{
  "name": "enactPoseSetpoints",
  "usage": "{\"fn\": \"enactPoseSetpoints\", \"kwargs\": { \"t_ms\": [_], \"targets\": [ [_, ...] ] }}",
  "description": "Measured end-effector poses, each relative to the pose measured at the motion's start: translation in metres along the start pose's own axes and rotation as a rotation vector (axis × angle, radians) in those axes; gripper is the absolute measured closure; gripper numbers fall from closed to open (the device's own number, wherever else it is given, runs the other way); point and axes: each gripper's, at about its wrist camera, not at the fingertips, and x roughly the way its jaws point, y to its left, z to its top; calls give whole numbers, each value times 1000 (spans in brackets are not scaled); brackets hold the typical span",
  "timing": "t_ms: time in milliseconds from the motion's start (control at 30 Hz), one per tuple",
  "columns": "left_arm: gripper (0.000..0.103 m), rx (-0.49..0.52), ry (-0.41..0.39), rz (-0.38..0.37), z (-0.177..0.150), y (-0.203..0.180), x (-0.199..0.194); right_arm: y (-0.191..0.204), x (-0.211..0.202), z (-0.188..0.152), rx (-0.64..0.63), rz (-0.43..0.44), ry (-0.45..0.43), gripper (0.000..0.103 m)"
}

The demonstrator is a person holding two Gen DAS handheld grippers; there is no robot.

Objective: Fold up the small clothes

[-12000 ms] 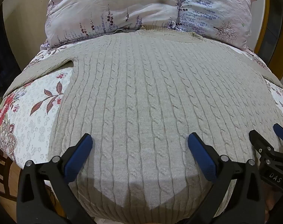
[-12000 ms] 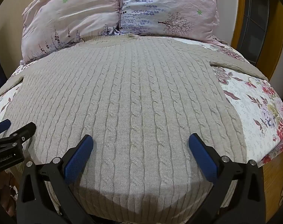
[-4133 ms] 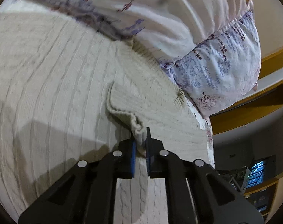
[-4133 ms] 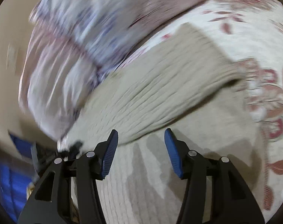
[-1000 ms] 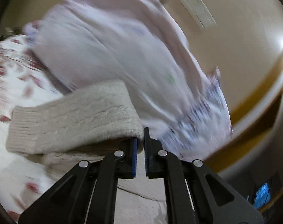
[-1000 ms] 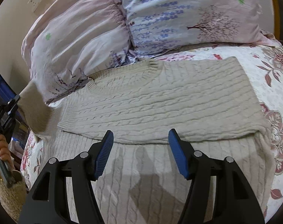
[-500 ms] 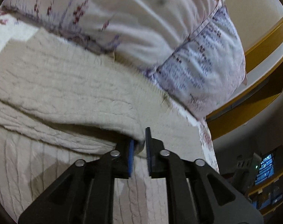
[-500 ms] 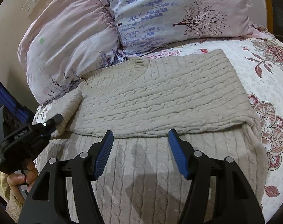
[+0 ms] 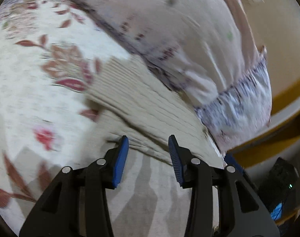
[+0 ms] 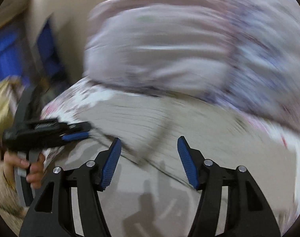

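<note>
The beige cable-knit sweater (image 9: pixel 150 106) lies on the bed, one sleeve folded across it with its ribbed cuff (image 9: pixel 114 73) toward the floral sheet. My left gripper (image 9: pixel 148 154) hovers just short of the sleeve's fold; its jaws are opening and nothing sits between the blue pads. In the blurred right wrist view, the sweater (image 10: pixel 150 118) spreads below my right gripper (image 10: pixel 149 158). Its jaws are closing with no cloth between them. The left gripper (image 10: pixel 74 136) shows there at the sweater's left edge, held by a hand (image 10: pixel 31 169).
Two pale floral pillows (image 9: pixel 189 39) (image 10: pixel 169 49) lie against the sweater's far edge. The floral bedsheet (image 9: pixel 31 79) stretches to the left. A wooden bed frame (image 9: pixel 284 102) and a dark device (image 9: pixel 278 181) are at the right. Blue shapes (image 10: pixel 7 55) stand beyond the bed.
The left gripper has let go of the sleeve and its jaws have parted; the sleeve now rests on the sweater. The right gripper has swung left toward the pillows, narrowing slightly.
</note>
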Motion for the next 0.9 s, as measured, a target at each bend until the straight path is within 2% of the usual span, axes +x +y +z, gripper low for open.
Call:
{"fn": "enactPoseSetpoints", "kwargs": {
  "t_ms": [167, 267, 300, 333, 367, 467, 567, 700, 800, 900],
  "targets": [
    [66, -5, 11, -1, 2, 8, -1, 40, 55, 19, -195, 59, 94, 54],
    [69, -41, 13, -18, 3, 14, -4, 50, 84, 18, -286, 33, 170, 54],
    [71, -47, 13, -19, 3, 16, -4, 52, 89, 17, -297, 18, 184, 57],
    [72, -46, 13, -18, 3, 16, -4, 51, 95, 15, -298, 1, 196, 67],
    [73, -40, 13, -15, 3, 17, -4, 49, 98, 14, -280, -6, 195, 70],
    [74, -31, 12, -10, 1, 13, -2, 35, 91, 16, -161, 23, 159, 93],
    [74, -26, 11, -3, 1, 12, -1, 20, 74, 19, -48, 29, 98, 94],
    [74, -13, 8, 8, 0, 10, 1, -18, 34, 20, 159, 5, -33, 94],
    [73, -8, 8, 12, 0, 9, 2, -64, -12, -2, 402, -69, -139, 94],
    [73, -1, 9, 13, 0, 9, 2, -99, -44, -43, 596, -125, -145, 94]
  ]
}}
